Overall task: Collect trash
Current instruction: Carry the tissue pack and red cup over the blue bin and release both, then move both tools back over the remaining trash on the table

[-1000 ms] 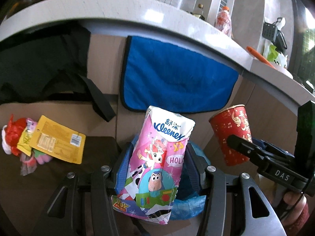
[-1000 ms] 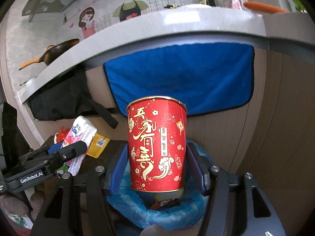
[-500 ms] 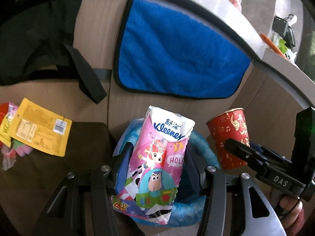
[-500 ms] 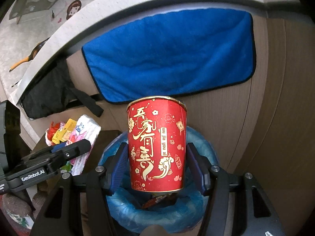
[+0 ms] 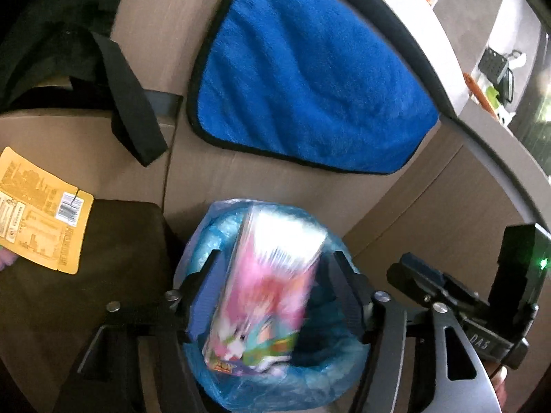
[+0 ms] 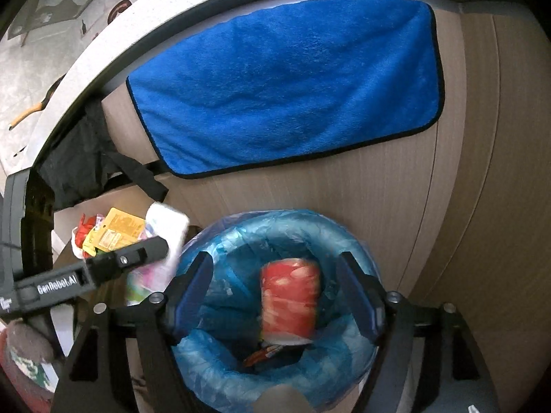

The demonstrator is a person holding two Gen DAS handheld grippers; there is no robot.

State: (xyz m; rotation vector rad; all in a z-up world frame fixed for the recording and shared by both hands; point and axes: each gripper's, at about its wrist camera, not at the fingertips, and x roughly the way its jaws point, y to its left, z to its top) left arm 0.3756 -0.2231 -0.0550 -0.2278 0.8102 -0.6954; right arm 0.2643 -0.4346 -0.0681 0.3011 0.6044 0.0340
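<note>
Bin, round and lined with a crinkled blue plastic bag point(image 6: 275, 375), sits on the floor against a wood-grain cabinet front, directly under both grippers.

Right gripper point(image 6: 275, 296): fingers spread wide, touching nothing. Red paper cup with pale print point(image 6: 290, 297), motion-blurred, lies between them but clear of both, inside the bag's mouth. Judged released and dropping in.

Left gripper point(image 5: 272, 296): fingers also spread. Pink cartoon-printed tissue pack point(image 5: 265, 289), heavily blurred, is over the bin opening; gaps show on both sides, so it appears let go, though blur makes contact on the left finger hard to rule out.

Something dark and reddish point(image 6: 267, 352) already lies at the bottom of the bag; too unclear to name.

Left to do, as far as visible: yellow flat snack packet with barcode point(image 5: 38, 213) overhangs a dark brown stool-like surface point(image 5: 113, 258) beside the bin; right view shows red and green wrappers point(image 6: 89, 232) bunched next to it. Judged roughly halfway: two items going in, a small heap remaining.

Blue towel with black edging point(image 6: 286, 86) hangs on the cabinet; not trash.
</note>
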